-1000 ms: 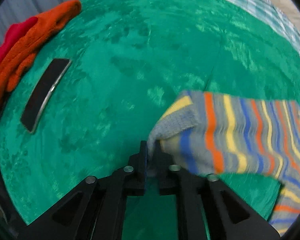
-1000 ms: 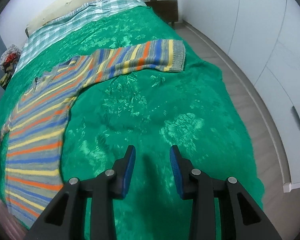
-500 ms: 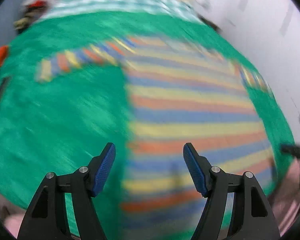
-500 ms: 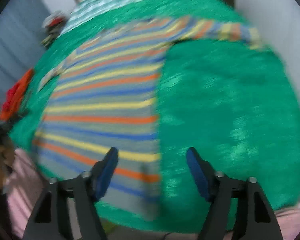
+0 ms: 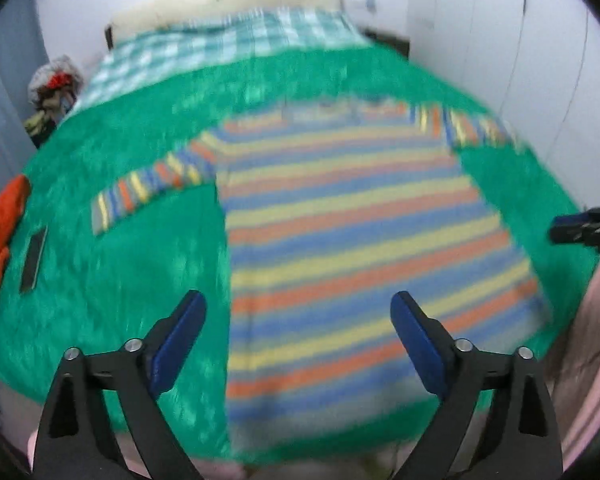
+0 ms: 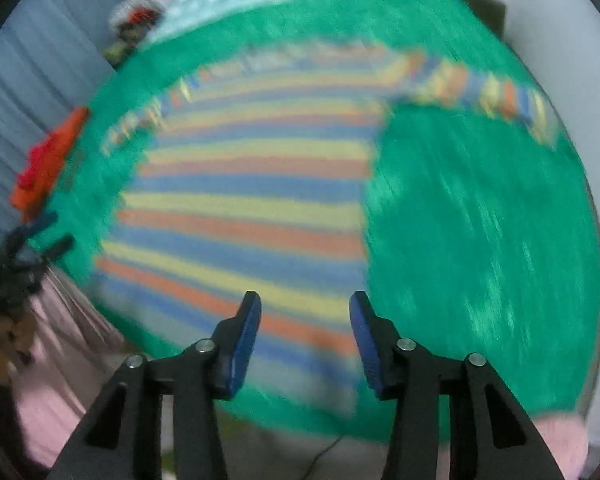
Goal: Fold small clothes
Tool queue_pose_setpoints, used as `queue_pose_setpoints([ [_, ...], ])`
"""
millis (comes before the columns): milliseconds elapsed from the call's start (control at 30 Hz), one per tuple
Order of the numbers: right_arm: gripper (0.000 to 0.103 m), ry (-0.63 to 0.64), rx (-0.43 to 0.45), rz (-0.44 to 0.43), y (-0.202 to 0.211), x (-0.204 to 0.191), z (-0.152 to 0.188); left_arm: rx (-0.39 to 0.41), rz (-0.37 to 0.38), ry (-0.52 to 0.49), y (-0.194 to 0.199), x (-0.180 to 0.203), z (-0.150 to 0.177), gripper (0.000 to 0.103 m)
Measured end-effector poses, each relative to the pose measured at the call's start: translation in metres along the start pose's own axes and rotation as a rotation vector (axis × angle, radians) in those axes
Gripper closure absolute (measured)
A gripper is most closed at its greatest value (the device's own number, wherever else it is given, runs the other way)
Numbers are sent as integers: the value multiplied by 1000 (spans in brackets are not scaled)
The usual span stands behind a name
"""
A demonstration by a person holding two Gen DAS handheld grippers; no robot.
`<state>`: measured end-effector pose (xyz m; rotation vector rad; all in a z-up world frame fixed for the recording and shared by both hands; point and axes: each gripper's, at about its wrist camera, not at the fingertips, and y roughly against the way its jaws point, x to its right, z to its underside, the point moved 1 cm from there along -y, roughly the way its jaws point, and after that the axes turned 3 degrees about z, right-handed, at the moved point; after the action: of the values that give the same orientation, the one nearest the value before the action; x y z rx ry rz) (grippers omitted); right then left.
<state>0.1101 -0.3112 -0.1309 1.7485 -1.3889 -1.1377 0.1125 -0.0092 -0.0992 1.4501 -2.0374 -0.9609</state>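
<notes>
1. My left gripper point(image 5: 298, 322) hangs above the near edge of the bed, pointing toward the headboard, its blue-padded fingers spread wide and holding nothing.
2. My right gripper point(image 6: 305, 320) also hangs above the near edge, angled the same way, its fingers parted with nothing between them; this gap is narrower than the left one.
3. The striped sweater point(image 5: 340, 232) lies flat on the green bedspread point(image 5: 140, 264), front up, both sleeves stretched out sideways, collar toward the headboard and hem toward me.
4. From the left gripper, the sweater's lower body sits straight ahead and below, its left edge just inside the left finger.
5. From the right gripper, the sweater point(image 6: 252, 200) lies ahead and leftward, its right edge roughly in line with the right finger.
6. Orange and red clothes point(image 5: 0, 236) are piled at the bedspread's left edge, a dark flat bar point(image 5: 33, 258) beside them.
7. Both views are blurred.
</notes>
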Motion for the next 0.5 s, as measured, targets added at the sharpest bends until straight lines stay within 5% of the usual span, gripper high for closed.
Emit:
queue_pose_setpoints([
  [167, 53, -3, 45, -77, -55, -18, -42, -26, 30, 85, -56, -3, -3, 7],
  [300, 54, -41, -145, -3, -113, 15, -31, -151, -35, 40, -115, -3, 35, 9],
  [333, 68, -61, -165, -1, -114, 28, -27, -193, -55, 29, -126, -6, 47, 9],
  [400, 67, -140, -130, -43, -93, 68, -29, -157, -23, 76, -119, -12, 54, 9],
  [500, 61, -372, 64, -44, -49, 157, -57, -131, 29, 136, -109, -15, 41, 9],
])
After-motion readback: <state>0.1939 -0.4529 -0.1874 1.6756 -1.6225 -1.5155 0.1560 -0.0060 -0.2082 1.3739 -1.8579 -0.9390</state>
